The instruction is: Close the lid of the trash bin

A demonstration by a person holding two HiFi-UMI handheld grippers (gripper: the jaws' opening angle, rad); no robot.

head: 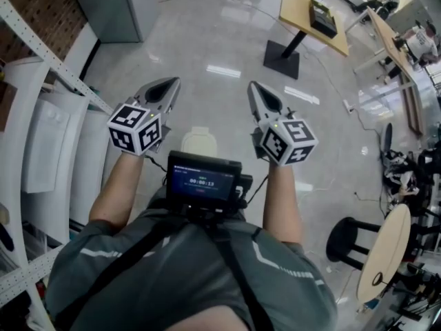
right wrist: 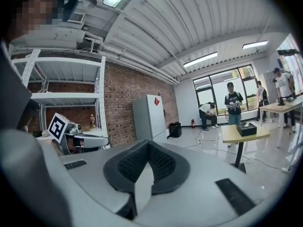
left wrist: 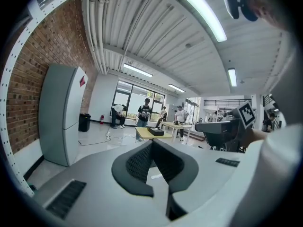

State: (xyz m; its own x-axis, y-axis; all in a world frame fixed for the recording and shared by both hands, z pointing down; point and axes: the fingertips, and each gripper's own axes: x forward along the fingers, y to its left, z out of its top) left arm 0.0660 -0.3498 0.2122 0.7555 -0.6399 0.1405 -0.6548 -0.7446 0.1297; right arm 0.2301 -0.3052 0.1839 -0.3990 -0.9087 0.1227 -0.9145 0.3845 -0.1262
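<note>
My left gripper point(head: 167, 83) and right gripper point(head: 253, 87) are held side by side at chest height, pointing forward over the floor, both shut with nothing between the jaws. The left gripper view shows its dark pads meeting at the tip point(left wrist: 152, 143); the right gripper view shows the same point(right wrist: 148, 143). A small black bin point(left wrist: 84, 122) stands far off against the brick wall, beside the grey cabinet point(right wrist: 175, 129); its lid is too small to read. A pale rounded shape point(head: 198, 143) lies on the floor between my hands; I cannot tell what it is.
White metal shelving point(head: 41, 129) runs along my left. A tall grey cabinet point(left wrist: 59, 112) stands by the brick wall. A wooden table with a black box point(head: 313, 19) is ahead right. A black stool point(head: 351, 236) and round table point(head: 386, 254) are at my right. Several people point(left wrist: 144, 111) stand by the windows.
</note>
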